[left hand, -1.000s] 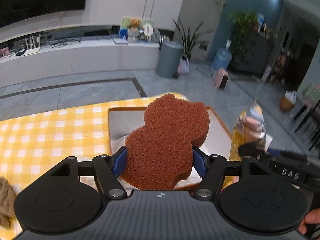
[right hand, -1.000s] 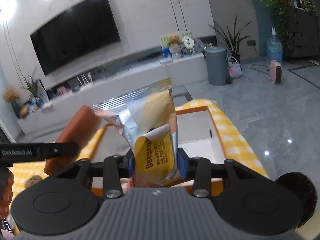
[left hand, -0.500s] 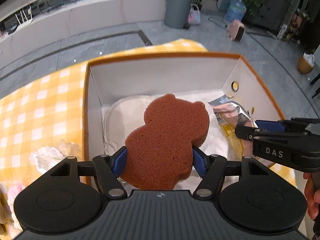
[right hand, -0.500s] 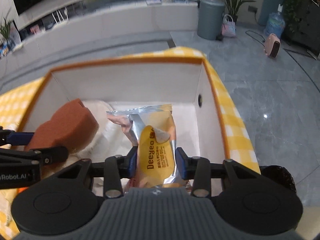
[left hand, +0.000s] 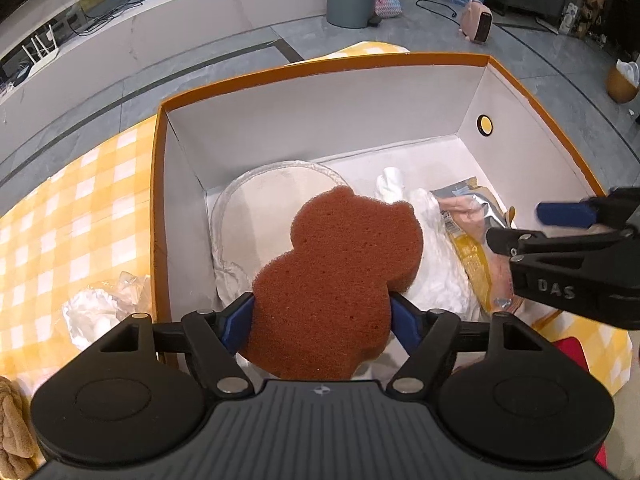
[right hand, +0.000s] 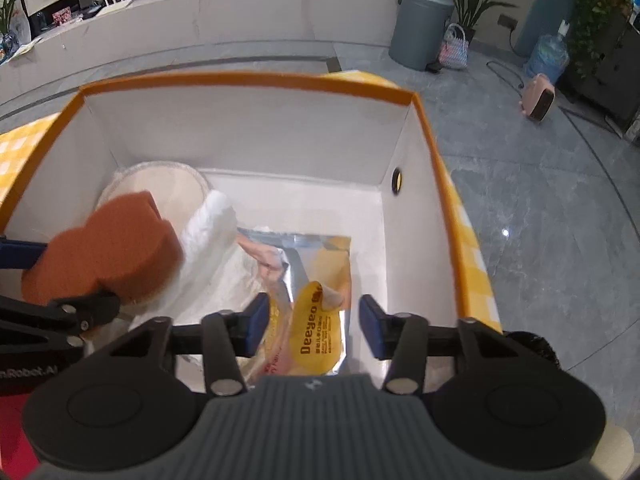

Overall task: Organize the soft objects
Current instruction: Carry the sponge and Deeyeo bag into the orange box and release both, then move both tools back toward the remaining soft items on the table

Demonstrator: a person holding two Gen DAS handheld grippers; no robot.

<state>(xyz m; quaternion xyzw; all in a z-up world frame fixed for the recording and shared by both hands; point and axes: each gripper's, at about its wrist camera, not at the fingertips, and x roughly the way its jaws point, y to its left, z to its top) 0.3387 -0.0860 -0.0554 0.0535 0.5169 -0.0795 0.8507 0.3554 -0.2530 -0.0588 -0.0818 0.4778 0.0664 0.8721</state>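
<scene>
My left gripper (left hand: 320, 320) is shut on a brown bear-shaped sponge (left hand: 340, 280) and holds it over the left half of an orange-rimmed white box (left hand: 320, 68). The sponge also shows in the right wrist view (right hand: 104, 252). My right gripper (right hand: 312, 328) is open over the box's right half, and a silver and yellow snack packet (right hand: 316, 312) lies below it on the box floor. The packet also shows in the left wrist view (left hand: 468, 240). A round white pad (left hand: 264, 204) and white cloth (left hand: 432, 268) lie in the box.
The box stands on a yellow checked tablecloth (left hand: 60, 220). A crumpled clear and white wrapper (left hand: 100, 308) lies left of the box. A tan plush thing (left hand: 12, 428) is at the lower left. Something red (left hand: 576, 352) lies by the box's right side.
Both grippers have tilted down and moved in over the box. My right gripper has opened and let go of the snack packet, which now lies in the box.
</scene>
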